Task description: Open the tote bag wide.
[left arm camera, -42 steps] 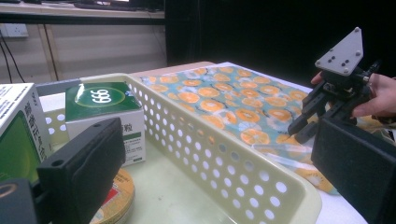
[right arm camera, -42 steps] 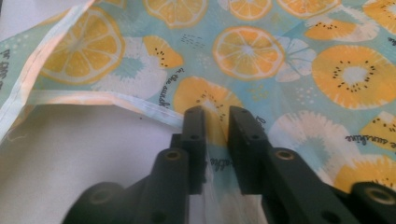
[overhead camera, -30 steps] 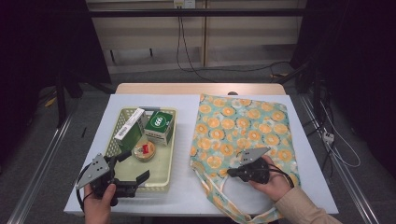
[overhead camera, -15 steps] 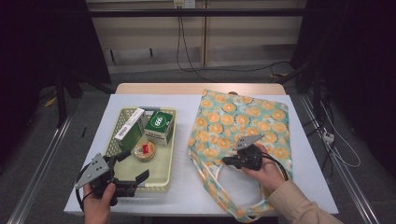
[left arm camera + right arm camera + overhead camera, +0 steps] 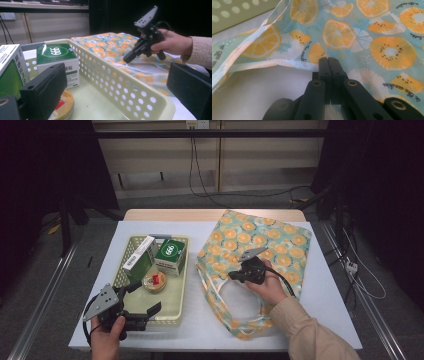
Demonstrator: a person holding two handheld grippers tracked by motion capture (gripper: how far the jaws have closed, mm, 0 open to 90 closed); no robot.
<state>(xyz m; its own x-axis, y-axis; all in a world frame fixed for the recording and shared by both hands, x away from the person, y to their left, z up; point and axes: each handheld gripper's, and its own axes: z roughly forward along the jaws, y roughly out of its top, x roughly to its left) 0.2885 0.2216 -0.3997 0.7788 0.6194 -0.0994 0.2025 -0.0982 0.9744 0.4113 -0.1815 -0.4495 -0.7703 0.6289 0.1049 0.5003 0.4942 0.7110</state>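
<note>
A tote bag [image 5: 270, 240] printed with orange slices lies flat on the right half of the white table. My right gripper [image 5: 233, 277] sits at the bag's left rim with its jaws pressed together on the hemmed edge [image 5: 294, 63]; from the left gripper view the same gripper [image 5: 126, 59] points down onto the cloth. My left gripper [image 5: 145, 297] hovers at the near end of a pale green perforated basket [image 5: 177, 295], jaws wide apart and empty. The basket rim [image 5: 140, 82] runs between its jaws [image 5: 117, 75].
Inside the basket are a green box marked 666 [image 5: 170, 254], a long white and green box [image 5: 137, 256] and a small round tin [image 5: 154, 281]. The bag's handles [image 5: 235, 320] loop toward the near table edge. Dark floor and rails surround the table.
My right gripper has moved away from the person along the bag, and the bag's near rim and handles have shifted with it. The left gripper has stayed put.
</note>
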